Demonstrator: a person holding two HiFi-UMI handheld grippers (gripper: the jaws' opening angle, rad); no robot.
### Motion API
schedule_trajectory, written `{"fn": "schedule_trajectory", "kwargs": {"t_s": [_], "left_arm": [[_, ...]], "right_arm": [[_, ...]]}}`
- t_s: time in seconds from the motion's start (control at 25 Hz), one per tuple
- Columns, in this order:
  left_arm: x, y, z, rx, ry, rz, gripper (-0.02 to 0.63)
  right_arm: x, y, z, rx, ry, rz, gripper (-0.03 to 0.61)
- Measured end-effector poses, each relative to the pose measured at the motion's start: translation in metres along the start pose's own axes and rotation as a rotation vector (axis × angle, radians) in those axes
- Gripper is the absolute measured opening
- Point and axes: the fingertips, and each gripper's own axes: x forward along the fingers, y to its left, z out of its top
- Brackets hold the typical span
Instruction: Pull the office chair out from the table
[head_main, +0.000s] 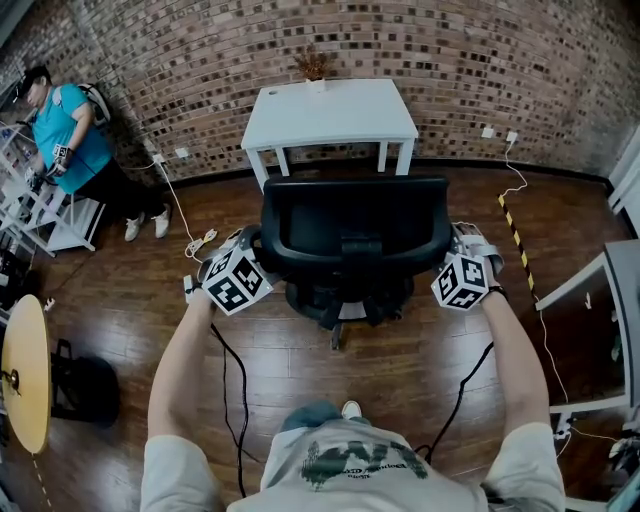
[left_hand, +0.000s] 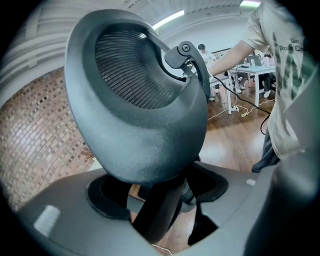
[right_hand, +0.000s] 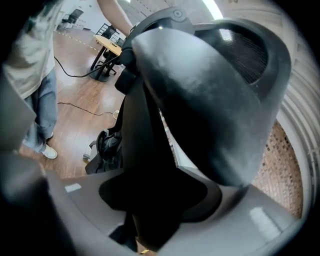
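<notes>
Black office chair (head_main: 355, 225) clamped at each side within jaws.

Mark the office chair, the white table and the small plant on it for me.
office chair (head_main: 355, 215): head view, top of the backrest.
white table (head_main: 345, 115): head view, bare tabletop.
small plant (head_main: 315, 66): head view, its brown leaves.

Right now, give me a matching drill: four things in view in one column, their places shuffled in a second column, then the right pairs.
1 office chair
2 white table
3 potted plant
4 round yellow table

A against the brick wall
B far left of the head view
C on the wooden floor, in front of the white table
D on the white table's back edge

Pairs: 1-C; 2-A; 3-D; 4-B
</notes>
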Motion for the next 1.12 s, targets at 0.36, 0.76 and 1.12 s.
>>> {"fn": "schedule_trajectory", "kwargs": {"t_s": [0.36, 0.76, 1.12], "left_arm": [[-0.001, 0.003, 0.006, 0.006, -0.033, 0.023, 0.374], [-0.005, 0.007, 0.007, -0.051, -0.039, 0.1, 0.4], [-0.031, -0.002, 0.006, -0.13, -0.105, 0.188, 0.396]], "right_arm": [[-0.002, 0.001, 0.002, 0.044, -0.024, 0.043, 0.233], [-0.01, -0.008, 0.005, 0.106, -0.046, -0.037, 0.282], [-0.04, -0.009, 0.004, 0.2, -0.018, -0.128, 0.298]]}}
